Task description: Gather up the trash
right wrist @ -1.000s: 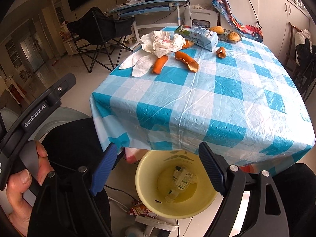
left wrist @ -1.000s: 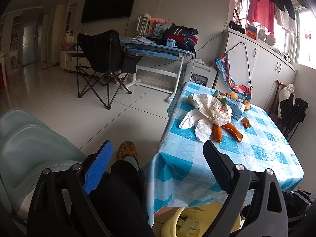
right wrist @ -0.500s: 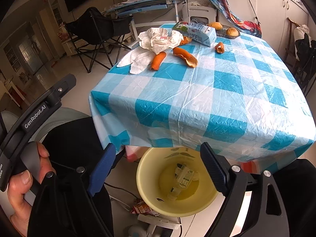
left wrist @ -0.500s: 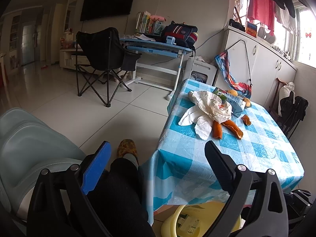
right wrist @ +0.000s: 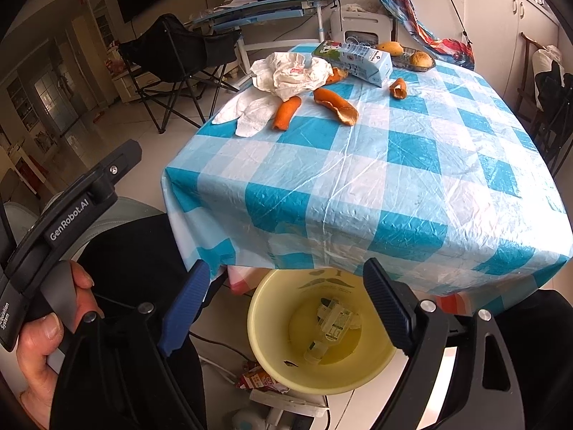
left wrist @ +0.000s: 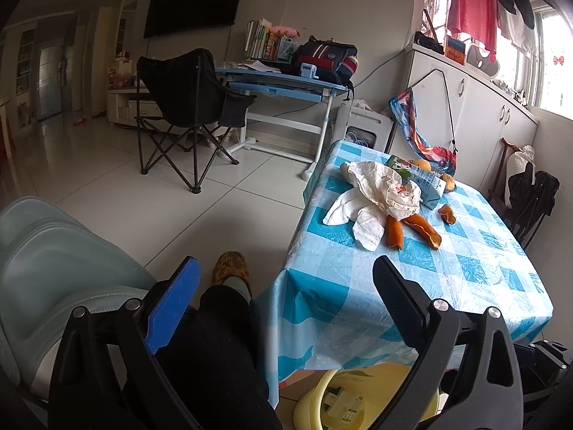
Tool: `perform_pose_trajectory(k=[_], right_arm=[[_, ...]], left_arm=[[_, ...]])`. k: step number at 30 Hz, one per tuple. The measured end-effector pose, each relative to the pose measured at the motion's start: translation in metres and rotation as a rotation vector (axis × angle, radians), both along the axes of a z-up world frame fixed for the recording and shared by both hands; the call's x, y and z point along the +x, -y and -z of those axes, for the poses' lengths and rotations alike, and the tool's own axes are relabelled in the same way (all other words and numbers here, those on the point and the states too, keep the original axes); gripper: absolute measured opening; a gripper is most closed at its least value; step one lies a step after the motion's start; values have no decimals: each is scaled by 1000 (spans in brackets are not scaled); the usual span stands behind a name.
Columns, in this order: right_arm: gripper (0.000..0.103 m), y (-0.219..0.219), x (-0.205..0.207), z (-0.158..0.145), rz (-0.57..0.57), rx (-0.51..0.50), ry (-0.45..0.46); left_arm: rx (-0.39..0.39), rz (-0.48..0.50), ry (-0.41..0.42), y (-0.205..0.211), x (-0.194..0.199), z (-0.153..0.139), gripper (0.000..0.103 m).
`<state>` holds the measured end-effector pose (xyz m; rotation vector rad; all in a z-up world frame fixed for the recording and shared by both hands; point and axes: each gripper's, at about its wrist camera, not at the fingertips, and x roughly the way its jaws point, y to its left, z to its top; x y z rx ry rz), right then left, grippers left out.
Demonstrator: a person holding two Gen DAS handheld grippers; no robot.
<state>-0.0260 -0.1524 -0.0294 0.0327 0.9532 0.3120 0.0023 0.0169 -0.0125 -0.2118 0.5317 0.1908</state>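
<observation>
Right gripper (right wrist: 283,308): jaws wide apart, nothing between them; it hangs over the yellow bin (right wrist: 265,351), at the near edge of the table (right wrist: 394,179).
Left gripper (left wrist: 284,297): jaws wide apart and empty, held low beside the person's knee, short of the table's near corner.
Bin: on the floor, partly under the table's near edge; one flattened carton (right wrist: 335,322) lies at the bottom.
Step in hand: by my reading, between drops; one piece is binned, both grippers are free, and the next pick has not begun.
Next move: a reach across the bare near half of the table to the far-end pile; the nearest peel (right wrist: 285,113) looks the easiest grab, and it wants jaws lowered flat over it before they close.
Trash left on table: all of it sits at the far end, well apart from both grippers.
Peels: four orange pieces, one half hidden behind the wrapper.
Crumpled wrapper (right wrist: 292,73): one, touching the napkins.
Napkins (right wrist: 247,113): two white ones, overlapping.
Milk carton (right wrist: 358,59): one, lying on its side.
Fruit dish (right wrist: 404,59): one, with two whole fruits; probably not trash.
</observation>
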Motion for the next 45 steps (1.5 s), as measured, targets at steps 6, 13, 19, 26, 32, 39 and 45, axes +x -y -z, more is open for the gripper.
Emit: perform_pose_trajectory(k=[6,13,19,26,32,39,45], right_arm=[[84,6,1,-2,11,12,6],[84,14,0,-7,34,25,22],[84,20,-5,-19,42,33,57],[85,34,-2,-23,43,62,91],[85,50,9,-19,56,114,120],[85,66,25,-17,43,150,157],[85,74,49,-15,18,185,161]], left_arm=[[18,7,-2,4,1,2,94],[43,23,0,8,0,-1,95],[55,26,4,9,0,-3,95],[107,59,3,20,1,-6,95],[130,91,-9,28,3,-5,95],[114,118,-26,31,10,-3,95],[122,134,-27,36,18,-4,95]])
